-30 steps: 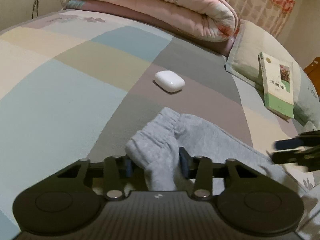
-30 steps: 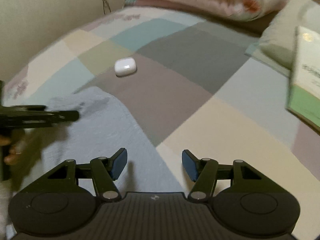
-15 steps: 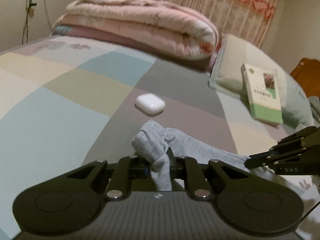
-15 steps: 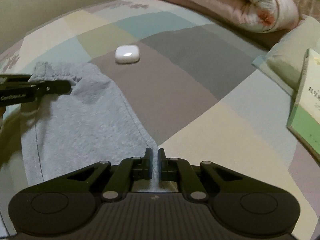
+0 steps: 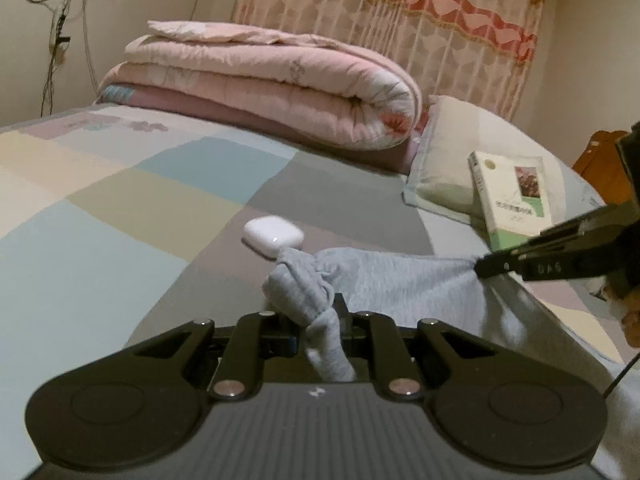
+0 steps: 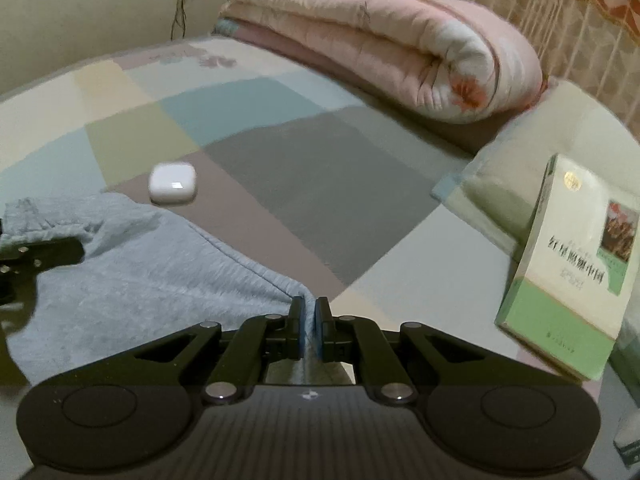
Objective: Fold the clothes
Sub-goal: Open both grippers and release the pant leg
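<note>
grey pants (image 5: 404, 280) beside earbud case (image 5: 273, 236): soft, limp | left gripper (image 5: 320, 330) clamps bunched waistband | right gripper (image 6: 308, 328) pinches side hem

You are facing a bed (image 5: 120, 200) covered in a pastel patchwork sheet. At its head lies a folded pink quilt (image 5: 272, 92), with a pale pillow (image 5: 452, 160) beside it. Behind hangs a curtain (image 5: 400, 20) banded in red and cream. Plain cream walls (image 5: 168, 0) carry dangling cables (image 5: 56, 40). Wooden furniture (image 5: 596, 160) shows at the right edge.
</note>
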`<state>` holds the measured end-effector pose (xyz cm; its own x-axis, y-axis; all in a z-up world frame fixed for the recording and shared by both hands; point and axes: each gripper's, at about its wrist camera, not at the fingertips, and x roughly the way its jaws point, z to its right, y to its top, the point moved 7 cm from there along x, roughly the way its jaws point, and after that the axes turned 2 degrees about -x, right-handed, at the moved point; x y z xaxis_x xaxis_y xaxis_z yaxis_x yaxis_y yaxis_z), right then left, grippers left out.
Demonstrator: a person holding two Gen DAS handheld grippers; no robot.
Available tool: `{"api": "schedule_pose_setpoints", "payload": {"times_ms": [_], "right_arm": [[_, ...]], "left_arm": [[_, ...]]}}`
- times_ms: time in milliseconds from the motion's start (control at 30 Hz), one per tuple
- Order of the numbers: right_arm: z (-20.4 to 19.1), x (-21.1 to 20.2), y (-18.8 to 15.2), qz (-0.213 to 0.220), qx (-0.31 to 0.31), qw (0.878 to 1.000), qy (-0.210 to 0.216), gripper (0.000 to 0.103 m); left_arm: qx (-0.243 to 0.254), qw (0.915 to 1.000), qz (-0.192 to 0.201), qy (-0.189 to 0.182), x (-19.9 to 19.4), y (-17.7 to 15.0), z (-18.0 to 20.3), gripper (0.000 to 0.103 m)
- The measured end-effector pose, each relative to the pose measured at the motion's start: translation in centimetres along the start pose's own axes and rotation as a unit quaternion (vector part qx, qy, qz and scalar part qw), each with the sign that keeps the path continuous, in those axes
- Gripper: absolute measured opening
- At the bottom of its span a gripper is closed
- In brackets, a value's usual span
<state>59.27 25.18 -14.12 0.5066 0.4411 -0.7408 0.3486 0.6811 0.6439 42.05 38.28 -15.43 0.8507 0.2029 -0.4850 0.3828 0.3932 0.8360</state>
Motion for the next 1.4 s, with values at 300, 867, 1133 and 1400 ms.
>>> {"api": "schedule_pose_setpoints", "payload": {"times_ms": [300,867,1133,1400], "right_arm": [[1.0,-1.4,-2.5,-0.016,0.034,0.999,0.008,0.048],[9.7,-12.2,-17.2,-0.095,0.069,0.989,-0.094,0.061],[14.6,-13.2,-22.2,-0.132,0.096,0.981,-0.108,0.058],[18.6,-16.1,-22.2,-0.123,0.081,0.979,-0.142,0.055]], "left_arm": [[-0.024,0.9991,-0.026,0.022,1.1,-0.9,-1.4,0.020],[0.055,0.9984,-0.008,-0.008,-3.6,1.1,3.0,0.078],[0.179,0.9466,-0.069,-0.259,-5.0,-4.5,13.5,0.082],[0.195,0.9280,-0.084,-0.306,-4.9,-6.2,14.2,0.083]]}}
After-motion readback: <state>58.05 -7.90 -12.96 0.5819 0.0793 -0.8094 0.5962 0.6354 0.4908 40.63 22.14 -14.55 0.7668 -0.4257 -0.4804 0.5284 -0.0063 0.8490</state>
